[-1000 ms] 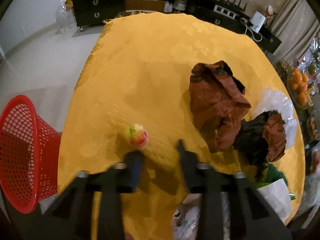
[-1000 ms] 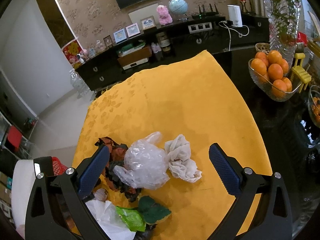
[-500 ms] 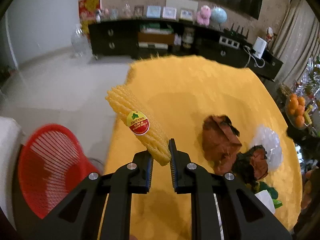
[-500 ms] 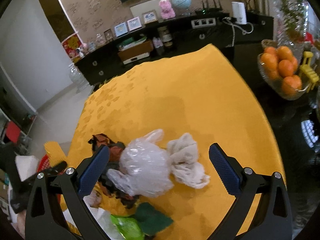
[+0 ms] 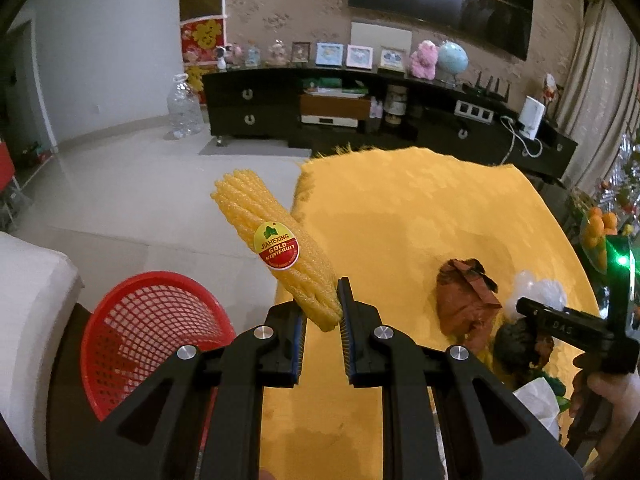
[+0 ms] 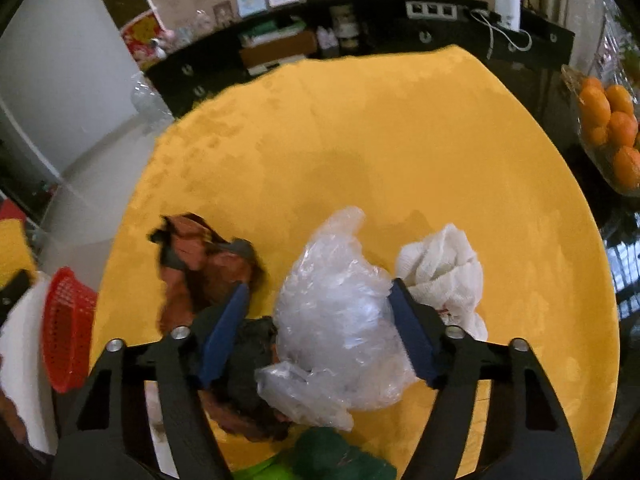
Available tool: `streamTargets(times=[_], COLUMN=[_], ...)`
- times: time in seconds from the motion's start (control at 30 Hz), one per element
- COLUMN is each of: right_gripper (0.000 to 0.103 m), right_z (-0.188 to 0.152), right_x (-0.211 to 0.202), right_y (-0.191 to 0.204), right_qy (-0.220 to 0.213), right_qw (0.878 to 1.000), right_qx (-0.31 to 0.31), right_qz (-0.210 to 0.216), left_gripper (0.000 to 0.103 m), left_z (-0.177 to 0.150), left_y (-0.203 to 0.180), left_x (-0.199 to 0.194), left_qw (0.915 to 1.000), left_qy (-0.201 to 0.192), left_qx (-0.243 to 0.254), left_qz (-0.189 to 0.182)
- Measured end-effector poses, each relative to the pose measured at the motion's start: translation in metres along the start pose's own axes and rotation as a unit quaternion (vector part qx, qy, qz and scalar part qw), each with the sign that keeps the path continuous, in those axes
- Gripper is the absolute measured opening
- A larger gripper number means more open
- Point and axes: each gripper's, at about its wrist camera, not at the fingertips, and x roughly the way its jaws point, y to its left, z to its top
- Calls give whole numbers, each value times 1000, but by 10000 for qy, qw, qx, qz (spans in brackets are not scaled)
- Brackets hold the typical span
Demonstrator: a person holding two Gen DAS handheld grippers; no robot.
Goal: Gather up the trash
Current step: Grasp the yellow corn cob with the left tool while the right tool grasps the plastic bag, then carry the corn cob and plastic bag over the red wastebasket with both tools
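The left gripper (image 5: 322, 312) is clamped on the lower end of a yellow foam fruit sleeve (image 5: 276, 248), held in the air above the floor beside a red mesh basket (image 5: 148, 332). The right gripper (image 6: 318, 296) hangs over the yellow tablecloth (image 6: 380, 140), its jaws closing around a crumpled clear plastic bag (image 6: 340, 320); its right pad touches the bag, the left stands clear.

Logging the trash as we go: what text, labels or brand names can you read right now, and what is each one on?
"JIAHEXING" on the round sticker of the yellow foam fruit net held in the left gripper.
"GOLD KIWIFRUIT" on the same sticker's red band.
Small line under it: too small to read.
Marking on the right gripper: too faint to read.
Red wall poster, framed pictures: unreadable.
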Motion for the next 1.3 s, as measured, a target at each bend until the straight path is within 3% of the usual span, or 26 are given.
streamTargets(times=[0.07, 0.23, 0.57, 0.83, 1.3], right_gripper=[54, 44, 43, 43, 43], right_z=[-1, -1, 14, 20, 18], right_x=[4, -3, -71, -127, -136], right_y=[-5, -4, 17, 32, 91], right_qy=[39, -63, -982, -1682, -1864], right_qw=[10000, 9999, 9949, 9847, 9766], right_qx=[47, 81, -75, -167, -647], right_qz=[-75, -56, 206, 423, 860], left_gripper=[14, 14, 14, 14, 14], left_z=[1, 4, 12, 18, 11], left_y=[4, 9, 8, 24, 98], left_x=[-4, -18, -63, -91, -111], left_qw=[10000, 9996, 9948, 9904, 9852], left_qy=[-53, -252, -991, -1318, -1356], left_qx=[-29, -43, 1, -99, -484], left_qz=[22, 73, 249, 407, 925])
